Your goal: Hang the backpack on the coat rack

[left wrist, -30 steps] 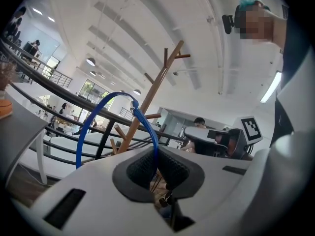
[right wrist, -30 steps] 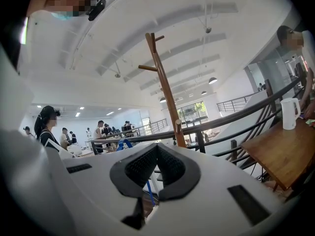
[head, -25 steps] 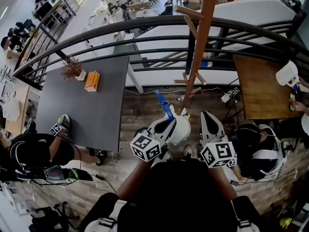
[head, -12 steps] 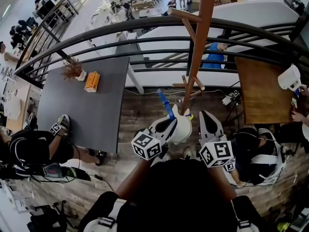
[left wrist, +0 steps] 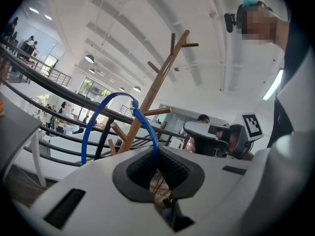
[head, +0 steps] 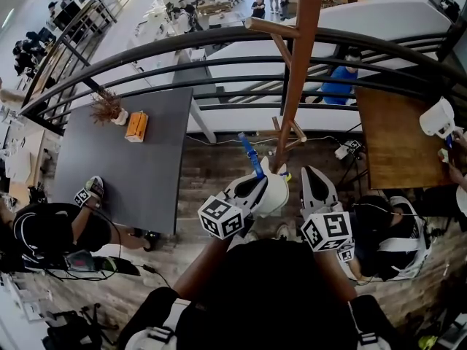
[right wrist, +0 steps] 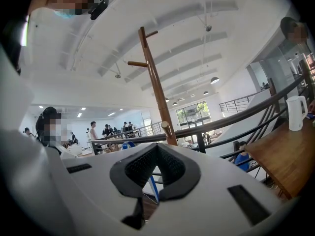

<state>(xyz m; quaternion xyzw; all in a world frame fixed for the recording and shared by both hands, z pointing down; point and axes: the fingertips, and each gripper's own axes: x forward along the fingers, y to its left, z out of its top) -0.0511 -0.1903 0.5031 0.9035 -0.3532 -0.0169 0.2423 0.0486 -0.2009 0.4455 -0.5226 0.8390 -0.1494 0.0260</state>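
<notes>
the left gripper (left wrist: 156, 155) pinches the backpack's thin blue hanging loop (left wrist: 88, 132). the bag itself is hidden below. the loop stands up just beside the tall brown wooden coat rack (left wrist: 155, 90), with the rack's pegs higher and ahead. the right gripper (right wrist: 156, 150) is pressed together on nothing.

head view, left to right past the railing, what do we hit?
dried plant → orange box → blue loop → coat rack → wooden table → white kettle at its right end
</notes>
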